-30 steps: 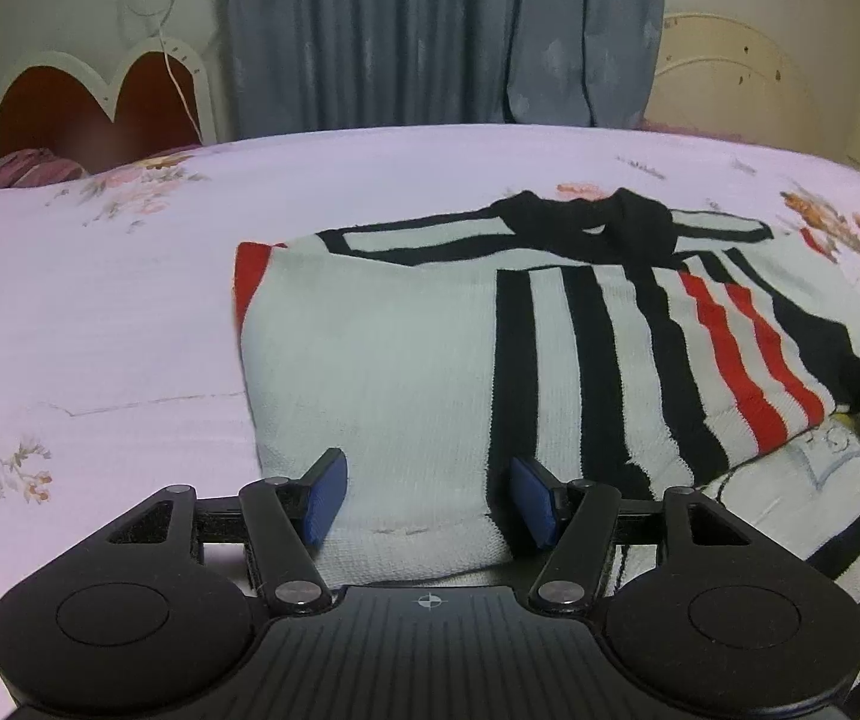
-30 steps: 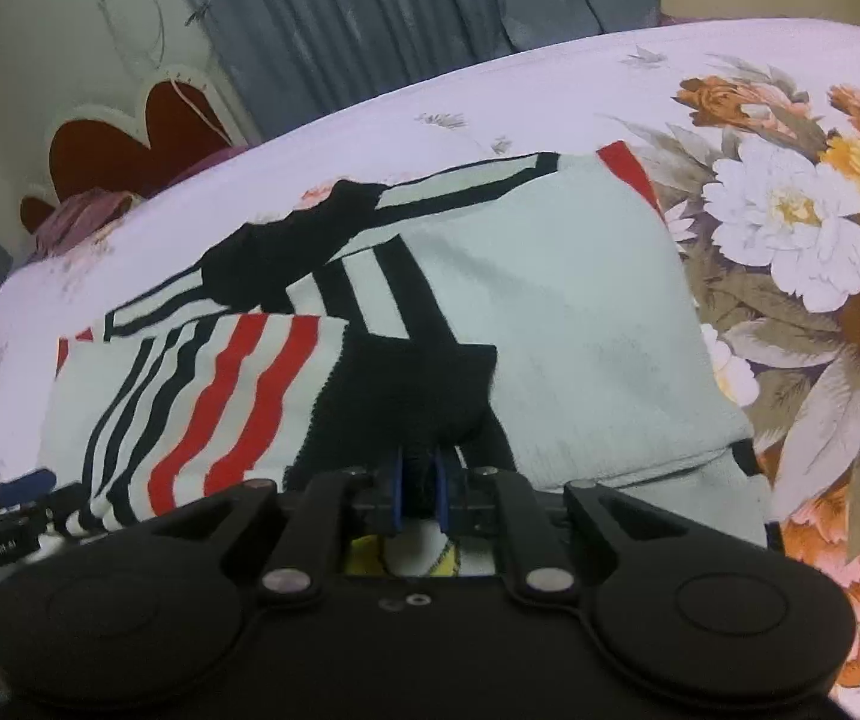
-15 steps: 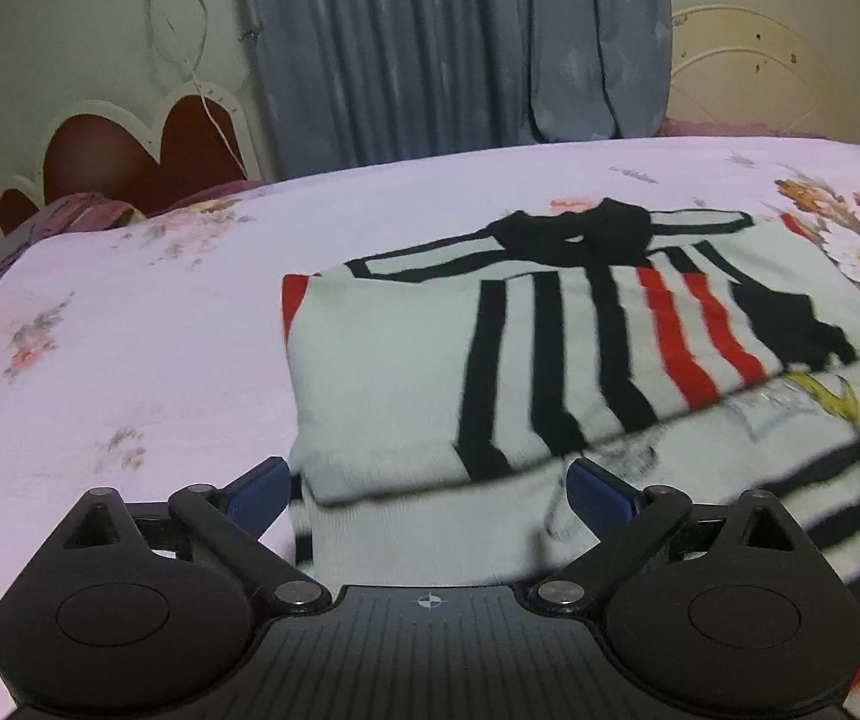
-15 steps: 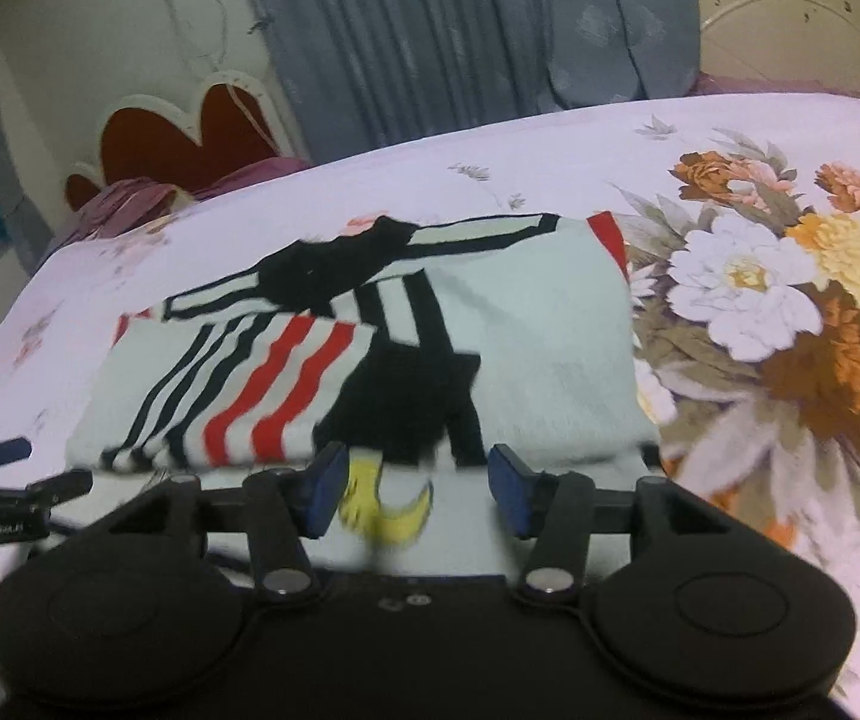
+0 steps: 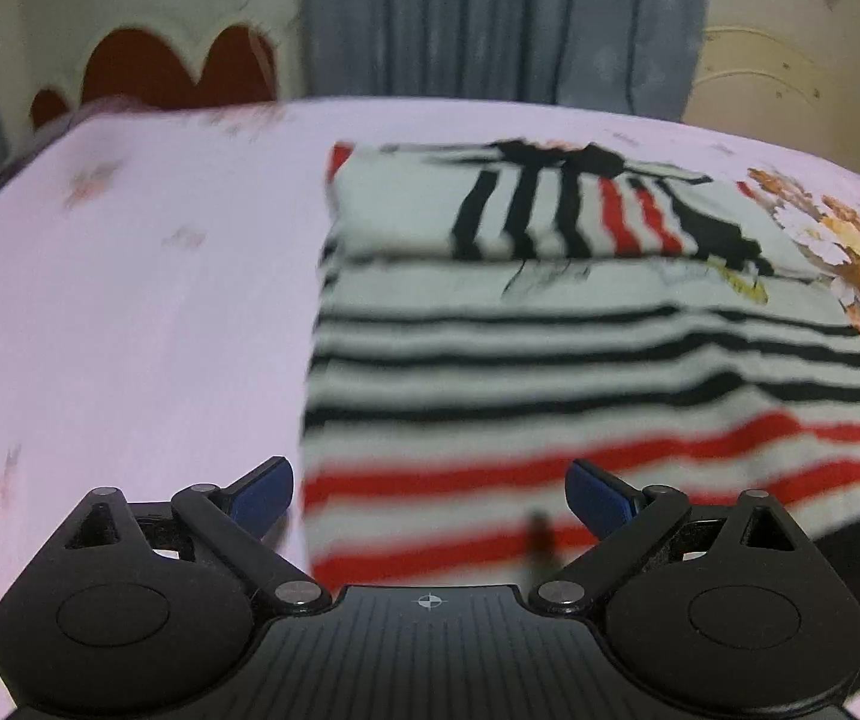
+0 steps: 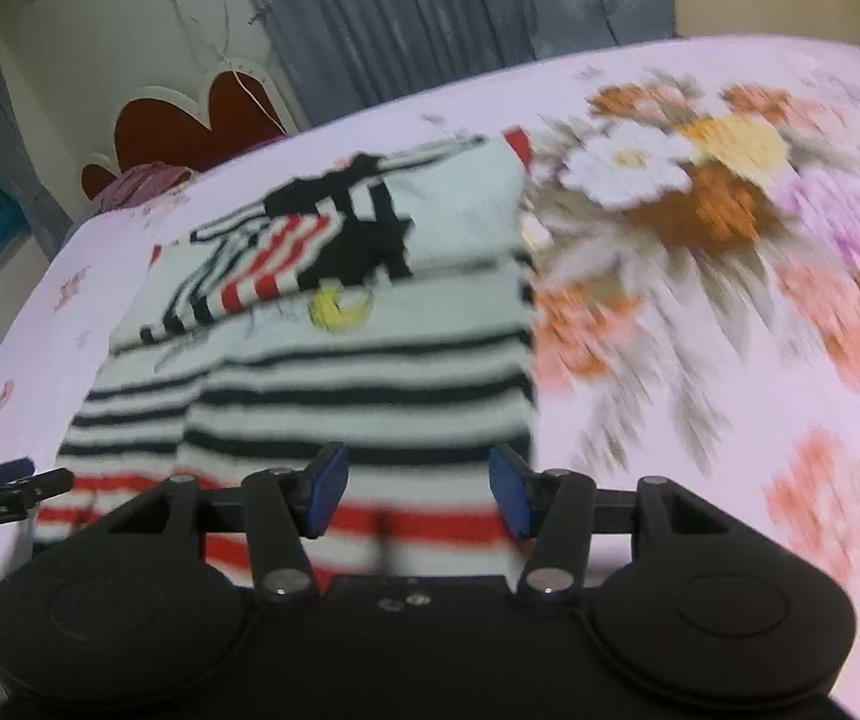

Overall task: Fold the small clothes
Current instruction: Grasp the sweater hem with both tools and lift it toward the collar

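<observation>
The sweater (image 5: 580, 354) lies flat on the bed (image 5: 130, 312), its sleeves laid across the chest at the far end and the striped body stretching toward the near edge, where the red bands of the hem sit closest to both tools. The left gripper (image 5: 427, 495) hovers low over the hem's left corner with its blue fingers (image 5: 262, 489) spread wide and nothing between them but the cloth below — I can't tell whether they touch it. The right gripper (image 6: 418, 495) does the same at the hem's right side, its fingers (image 6: 325, 489) apart, one to each side of a strip of red-and-white knit. Both views are smeared, so fine detail at the hem is lost. The placing makes sense to me: with the sleeves tucked in, the garment is a long narrow strip, and one tool at each bottom corner is how you'd lift the hem evenly and carry it up over the sleeves to halve the length. Open fingers this low suggest a pinch is being lined up, not yet made. The knit looks thick and soft, so I'd expect it to sag in the middle if the corners aren't raised together. A yellow moon motif (image 6: 340, 306) shows just below the sleeves; the far headboard (image 6: 190, 126) and curtain (image 5: 490, 18) are well apart from the work.
</observation>
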Motion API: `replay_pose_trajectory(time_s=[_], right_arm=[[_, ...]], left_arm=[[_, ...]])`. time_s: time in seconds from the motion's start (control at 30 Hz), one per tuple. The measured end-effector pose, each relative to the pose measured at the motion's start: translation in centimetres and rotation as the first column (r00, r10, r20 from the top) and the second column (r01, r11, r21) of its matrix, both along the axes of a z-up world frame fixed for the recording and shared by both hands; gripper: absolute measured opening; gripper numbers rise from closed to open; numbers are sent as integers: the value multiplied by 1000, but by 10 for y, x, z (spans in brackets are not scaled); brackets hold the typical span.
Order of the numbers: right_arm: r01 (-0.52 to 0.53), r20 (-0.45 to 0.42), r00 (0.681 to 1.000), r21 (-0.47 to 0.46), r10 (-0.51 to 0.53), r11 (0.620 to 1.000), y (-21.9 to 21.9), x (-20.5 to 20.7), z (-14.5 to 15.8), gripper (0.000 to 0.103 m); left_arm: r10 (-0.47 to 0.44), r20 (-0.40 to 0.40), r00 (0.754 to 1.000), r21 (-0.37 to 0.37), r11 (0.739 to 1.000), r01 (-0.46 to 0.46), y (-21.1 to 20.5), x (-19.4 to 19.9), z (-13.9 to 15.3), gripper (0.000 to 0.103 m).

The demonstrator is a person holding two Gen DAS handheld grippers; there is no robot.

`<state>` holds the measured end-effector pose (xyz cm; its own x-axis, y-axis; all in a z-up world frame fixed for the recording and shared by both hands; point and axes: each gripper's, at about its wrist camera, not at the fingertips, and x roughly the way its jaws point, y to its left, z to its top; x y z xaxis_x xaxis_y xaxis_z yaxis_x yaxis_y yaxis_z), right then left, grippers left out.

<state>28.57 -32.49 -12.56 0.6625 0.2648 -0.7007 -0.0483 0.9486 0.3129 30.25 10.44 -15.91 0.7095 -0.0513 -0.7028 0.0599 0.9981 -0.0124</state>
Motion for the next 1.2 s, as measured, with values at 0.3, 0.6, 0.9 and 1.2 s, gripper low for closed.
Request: replay_pose_trajectory(time_s=[0.3,0.6,0.9,1.2], right_arm=[[77,-110,993,242,-52,967,-34,-53,-34,50],[21,-132,991,425,39,905,-20,-63,-52,39],[-7,-134,988,442,74,897,-20,-57,-56,8],[38,-138,990,454,29,890,-22,-44,-60,21]], left_arm=[[61,-94,994,-423,901,-95,52,-50,-30,75],[-28,-106,994,-630,775,-46,54,-35,-48,64],[-41,-19,999,-725,688,15,62,-52,-46,49],[9,-52,999,-727,685,-44,54,-33,-57,49]])
